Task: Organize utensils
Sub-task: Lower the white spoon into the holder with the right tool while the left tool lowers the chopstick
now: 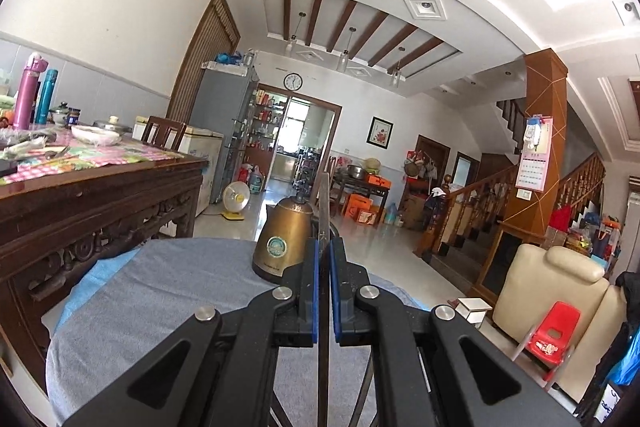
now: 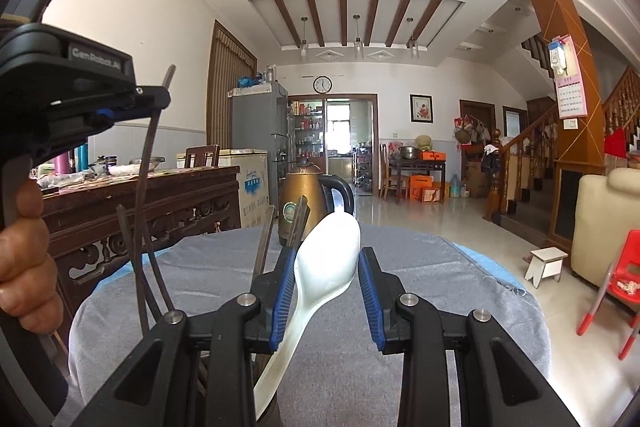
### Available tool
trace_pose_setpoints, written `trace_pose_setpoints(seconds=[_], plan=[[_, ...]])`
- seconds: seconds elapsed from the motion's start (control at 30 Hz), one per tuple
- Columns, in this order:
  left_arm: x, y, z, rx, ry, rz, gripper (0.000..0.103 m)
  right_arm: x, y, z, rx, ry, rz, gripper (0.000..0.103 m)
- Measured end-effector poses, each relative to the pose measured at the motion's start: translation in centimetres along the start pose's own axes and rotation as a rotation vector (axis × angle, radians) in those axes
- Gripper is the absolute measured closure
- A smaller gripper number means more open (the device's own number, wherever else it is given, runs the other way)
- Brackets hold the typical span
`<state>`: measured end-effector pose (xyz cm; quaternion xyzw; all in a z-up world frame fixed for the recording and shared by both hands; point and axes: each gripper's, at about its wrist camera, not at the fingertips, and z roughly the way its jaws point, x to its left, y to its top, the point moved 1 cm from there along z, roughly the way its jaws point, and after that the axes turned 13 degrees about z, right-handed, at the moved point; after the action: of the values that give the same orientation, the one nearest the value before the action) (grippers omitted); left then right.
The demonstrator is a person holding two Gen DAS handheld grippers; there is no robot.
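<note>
My right gripper (image 2: 326, 255) is shut on a white plastic spoon (image 2: 332, 255). The pads press on either side of its bowl, which points up, while the handle slants down to the left, below the jaws. Thin metal utensil handles (image 2: 265, 247) stand up just left of that gripper; what holds them is hidden. My left gripper (image 1: 324, 247) is shut on a thin flat metal utensil (image 1: 324, 203) that sticks straight up between its blue pads. In the right wrist view the left gripper (image 2: 158, 99) shows at upper left, held by a person's hand (image 2: 24, 259), and the utensil (image 2: 144, 167) hangs down from it.
A round table under a grey cloth (image 2: 440, 287) lies beneath both grippers. A brass-coloured kettle (image 2: 300, 195) stands at its far edge. A carved dark wooden table (image 1: 100, 211) with bottles and dishes stands to the left. To the right are a small white stool (image 2: 546, 263) and a red chair (image 2: 624, 267).
</note>
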<state>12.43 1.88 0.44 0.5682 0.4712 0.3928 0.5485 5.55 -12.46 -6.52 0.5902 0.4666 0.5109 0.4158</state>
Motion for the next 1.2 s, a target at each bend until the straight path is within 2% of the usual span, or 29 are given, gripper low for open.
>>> trace_pose_setpoints(seconds=[0.57,1.2], plan=[[-0.6,-2.8,0.5,0.037,0.035,0.028,0.098,1.6,-1.9,0.2,-0.009,0.009,-0.086,0.069],[0.2,-4.3,-2.2,0.115,-0.016,0.021,0.097,2.0,-3.9,-2.7,-0.016,0.077,-0.207,0.069]])
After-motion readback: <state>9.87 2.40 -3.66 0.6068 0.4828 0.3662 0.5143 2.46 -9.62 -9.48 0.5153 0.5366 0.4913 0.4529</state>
